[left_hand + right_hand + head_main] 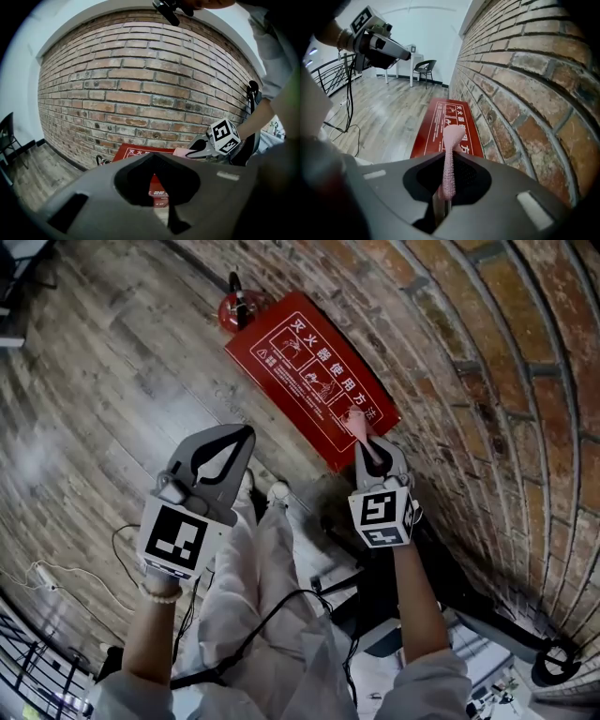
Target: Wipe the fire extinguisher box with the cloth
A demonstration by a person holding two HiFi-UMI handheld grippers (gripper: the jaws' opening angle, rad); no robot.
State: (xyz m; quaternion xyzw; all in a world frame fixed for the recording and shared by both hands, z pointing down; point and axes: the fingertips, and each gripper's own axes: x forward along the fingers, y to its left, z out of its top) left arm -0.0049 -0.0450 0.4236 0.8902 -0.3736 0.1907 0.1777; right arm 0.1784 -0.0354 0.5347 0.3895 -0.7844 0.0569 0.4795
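Tightly pinched in right gripper (368, 448), pink cloth (450, 140), over fire extinguisher box (300, 362)

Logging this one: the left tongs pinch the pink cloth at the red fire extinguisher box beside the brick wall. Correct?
Not the left. The right tongs pinch the pink cloth at the red fire extinguisher box beside the brick wall; the right gripper view shows it.
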